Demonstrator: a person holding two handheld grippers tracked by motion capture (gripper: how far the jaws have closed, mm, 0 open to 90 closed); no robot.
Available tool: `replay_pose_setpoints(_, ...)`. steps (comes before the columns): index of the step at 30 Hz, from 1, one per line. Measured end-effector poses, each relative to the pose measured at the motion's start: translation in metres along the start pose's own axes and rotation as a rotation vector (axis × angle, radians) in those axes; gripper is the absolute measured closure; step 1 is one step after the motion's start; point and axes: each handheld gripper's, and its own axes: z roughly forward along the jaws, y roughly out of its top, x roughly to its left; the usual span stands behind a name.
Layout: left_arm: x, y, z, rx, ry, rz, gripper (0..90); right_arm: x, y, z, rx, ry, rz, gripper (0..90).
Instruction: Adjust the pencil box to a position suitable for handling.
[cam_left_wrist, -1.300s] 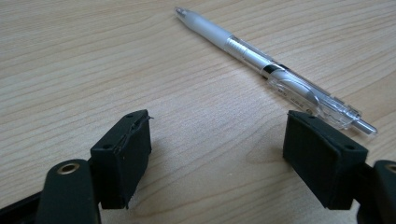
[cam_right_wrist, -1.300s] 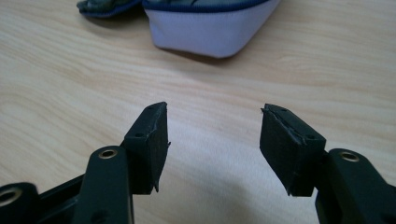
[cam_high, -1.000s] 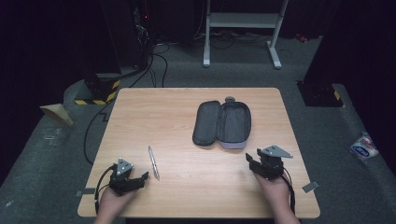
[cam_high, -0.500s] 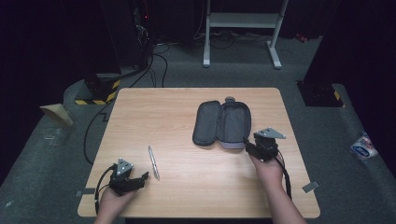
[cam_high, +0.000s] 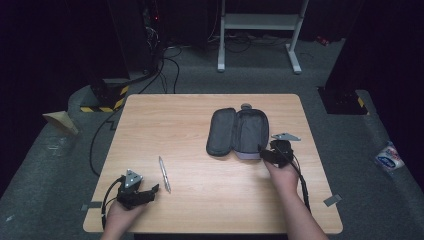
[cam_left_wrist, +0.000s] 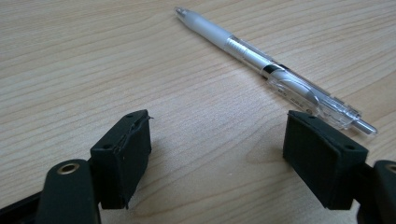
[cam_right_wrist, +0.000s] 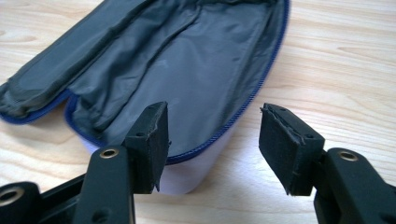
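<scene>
Your right gripper (cam_high: 264, 154) sits at the near right corner of the open pencil case (cam_high: 239, 132), and its jaws have just been spreading. In the right gripper view the case's (cam_right_wrist: 187, 70) blue-zipped rim runs between the two black pads (cam_right_wrist: 154, 135), but neither pad presses on it, so nothing is gripped. The case lies unzipped, both halves flat, near the table's (cam_high: 190, 115) far right side. Its long axis runs away from you, with the zip pull end pointing to the far edge.

Your left gripper (cam_high: 145, 194) rests at the near left, jaws wide and empty. The pen (cam_high: 164, 174) lies just beside it on the wood. In the left gripper view the pen (cam_left_wrist: 271, 70) runs diagonally, its clicker end close to the right-hand pad (cam_left_wrist: 322, 158) but apart from it.
</scene>
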Motion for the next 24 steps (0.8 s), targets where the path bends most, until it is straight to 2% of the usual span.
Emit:
replay_pose_setpoints(9, 0.0, 0.0, 0.0, 0.0, 0.0, 0.0, 23.6, 0.013, -0.016, -0.007, -0.005, 0.044, -0.024, 42.3)
replay_pose_setpoints(16, 0.0, 0.0, 0.0, 0.0, -0.001, -0.001, 23.6, 0.031, -0.031, -0.022, -0.025, 0.085, -0.054, 42.3)
replay_pose_setpoints(24, 0.0, 0.0, 0.0, -0.001, -0.002, -0.003, 23.6, 0.051, -0.047, -0.038, -0.049, 0.143, -0.067, 42.7)
